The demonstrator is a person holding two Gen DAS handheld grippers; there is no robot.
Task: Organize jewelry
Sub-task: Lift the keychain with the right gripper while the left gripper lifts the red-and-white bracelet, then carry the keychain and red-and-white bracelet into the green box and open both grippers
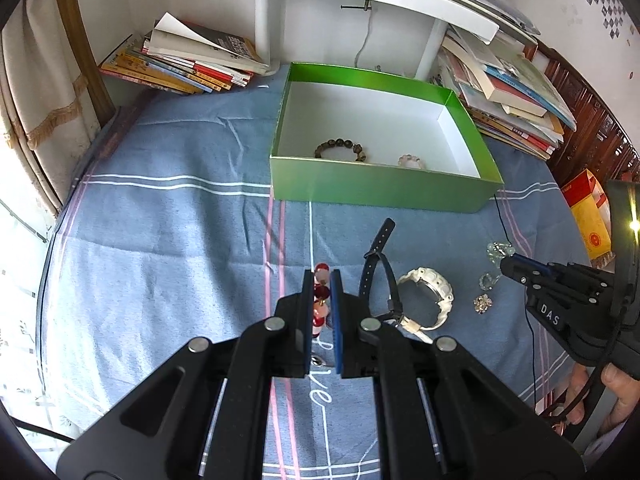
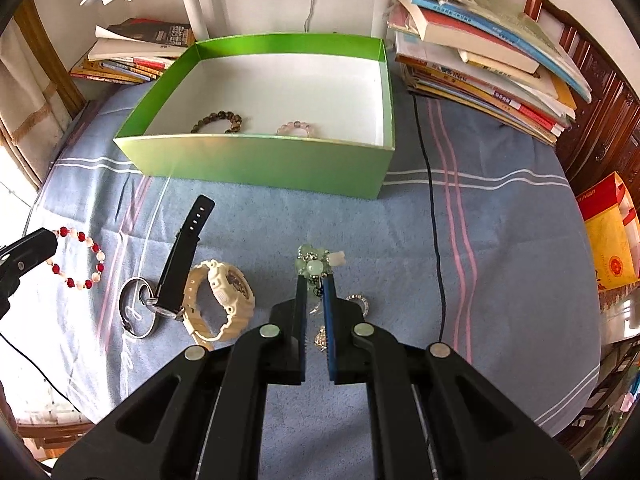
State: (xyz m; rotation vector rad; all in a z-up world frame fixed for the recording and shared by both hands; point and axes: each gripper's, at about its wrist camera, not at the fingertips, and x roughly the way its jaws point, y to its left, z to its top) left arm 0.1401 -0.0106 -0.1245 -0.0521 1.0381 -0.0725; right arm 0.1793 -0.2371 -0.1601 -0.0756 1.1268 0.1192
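Left tongs (image 1: 322,280) pinch the red-and-white bead bracelet (image 2: 78,258), hanging just above the blue cloth. Right tongs (image 2: 314,280) are pressed on a pale green bead piece (image 2: 314,264), though its lower part is hard to make out. The green box (image 1: 384,186) lies straight ahead of both, the left nearer its front wall. Inside already: a dark bead bracelet (image 1: 340,148) and a pale pink one (image 2: 296,128).

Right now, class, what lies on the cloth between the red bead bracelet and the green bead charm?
In the right wrist view, between the red bead bracelet and green bead charm lie a black watch, a metal bangle and a cream watch.
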